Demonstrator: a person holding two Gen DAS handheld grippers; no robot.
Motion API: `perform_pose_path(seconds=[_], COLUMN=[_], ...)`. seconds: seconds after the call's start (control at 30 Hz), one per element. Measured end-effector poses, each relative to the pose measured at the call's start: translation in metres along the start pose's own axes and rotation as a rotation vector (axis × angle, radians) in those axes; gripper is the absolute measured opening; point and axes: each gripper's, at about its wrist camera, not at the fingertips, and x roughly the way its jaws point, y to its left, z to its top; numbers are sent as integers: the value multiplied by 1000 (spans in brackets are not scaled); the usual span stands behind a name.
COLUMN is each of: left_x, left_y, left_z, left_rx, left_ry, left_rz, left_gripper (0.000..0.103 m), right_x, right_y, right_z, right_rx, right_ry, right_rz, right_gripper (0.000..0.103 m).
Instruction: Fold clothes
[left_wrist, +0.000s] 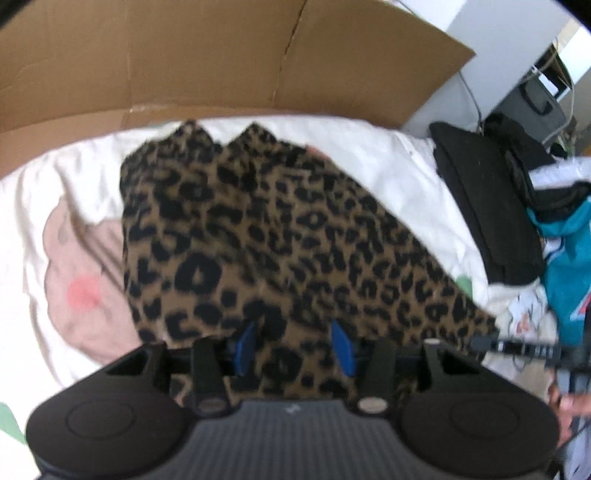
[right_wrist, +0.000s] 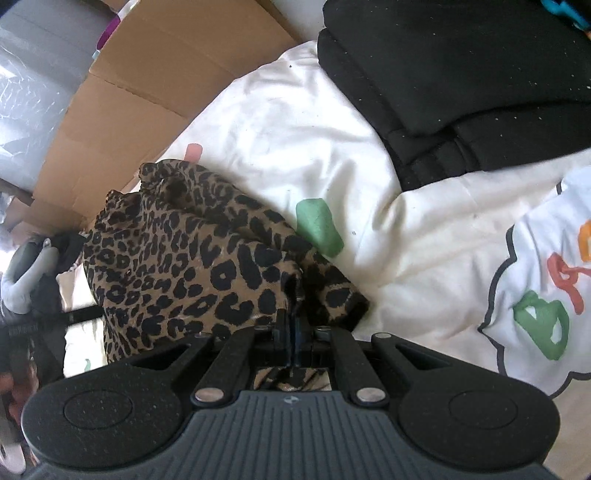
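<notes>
Looking along the left gripper (left_wrist: 295, 343), we see one leopard-print garment (left_wrist: 258, 236) stretched lengthwise away from us, its long axis running from the blue finger pads (left_wrist: 341, 345) up toward the cardboard (left_wrist: 221, 62) at the far edge of the bed, w/ two rounded humps at that far end. The left jaws stand partway apart w/ cloth bunched between them; whether the pads actually press it we can't tell, since the view is blurred. In the right wrist view the right gripper (right_wrist: 293, 332) has its two black fingers together, pinching a fold of the same garment at its near corner. The fabric is soft, tan w/ black blotches, rumpled and doubled over. It lies on a white sheet (right_wrist: 295, 122), which is wrinkled and printed w/ pink and green shapes. Beside it, approx. to the right, sits one stack of folded black clothes (right_wrist: 461, 85), matte and linty, plus one white printed cloth (right_wrist: 546, 280) w/ coloured letters and one teal item (left_wrist: 569, 258).
</notes>
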Motion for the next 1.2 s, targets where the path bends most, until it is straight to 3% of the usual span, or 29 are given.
perform_pose_path(seconds=[0.27, 0.4, 0.6, 0.87, 0.97, 1.07, 1.2], left_x=[13, 31, 59, 88, 105, 117, 123], left_y=[8, 5, 7, 9, 11, 15, 21], left_z=[65, 93, 126, 151, 150, 144, 140], left_rx=[-9, -38, -115, -215, -246, -280, -330], left_ry=[-21, -16, 6, 43, 87, 112, 92], left_rz=[36, 93, 171, 251, 296, 328, 323], left_gripper=[49, 56, 55, 54, 44, 39, 45], right_x=[-17, -23, -24, -26, -27, -29, -30], right_y=[6, -3, -5, -7, -8, -8, -8], right_z=[-1, -4, -11, -12, -13, -13, -12], right_rx=[-29, -1, -1, 0, -11, -23, -37], right_ry=[-50, -50, -55, -66, -69, -74, -74], right_rz=[10, -3, -4, 6, 14, 27, 46], right_gripper=[0, 0, 0, 0, 0, 0, 0])
